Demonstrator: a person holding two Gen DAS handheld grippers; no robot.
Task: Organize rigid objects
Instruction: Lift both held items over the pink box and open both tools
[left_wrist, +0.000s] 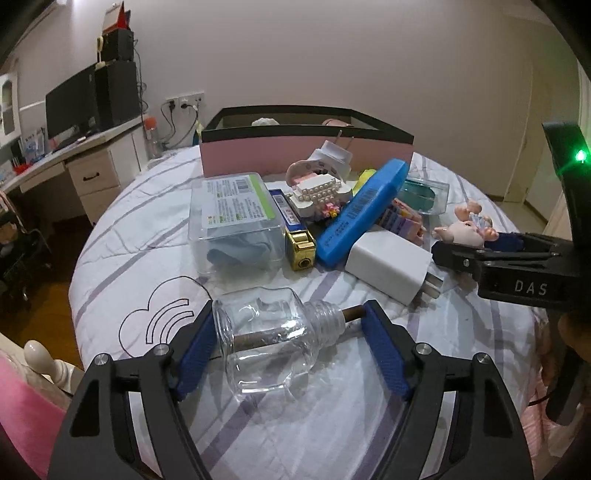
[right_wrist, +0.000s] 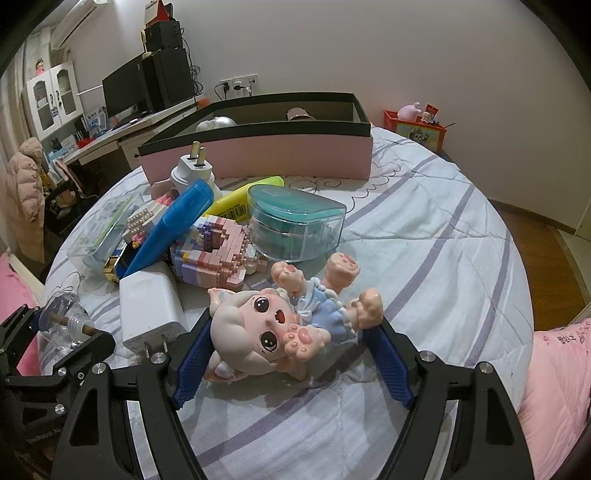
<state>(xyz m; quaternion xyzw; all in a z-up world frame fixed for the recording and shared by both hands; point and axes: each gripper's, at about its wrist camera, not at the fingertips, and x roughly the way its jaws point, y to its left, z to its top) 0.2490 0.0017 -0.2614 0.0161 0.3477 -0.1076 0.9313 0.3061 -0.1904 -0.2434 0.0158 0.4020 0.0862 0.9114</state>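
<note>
A clear glass bottle (left_wrist: 266, 339) with a brown stick poking out of its neck lies on its side on the striped bedsheet. My left gripper (left_wrist: 290, 314) is shut on it end to end: one blue pad is against the base and the other against the stick's tip. A pink-haired doll (right_wrist: 273, 325) in a blue dress lies on its back. My right gripper (right_wrist: 291, 321) is shut on it, one pad at the head and one at a foot. The pink box (right_wrist: 258, 155) with a black rim stands open behind the pile.
Between the grippers and the box lies a pile: a white charger (left_wrist: 388, 266), a blue case (left_wrist: 362, 210), a clear lidded box (left_wrist: 232, 218), a gold lighter (left_wrist: 301, 247), brick models (right_wrist: 218, 254), a teal container (right_wrist: 295, 225), a yellow highlighter (right_wrist: 247, 195). A desk stands far left.
</note>
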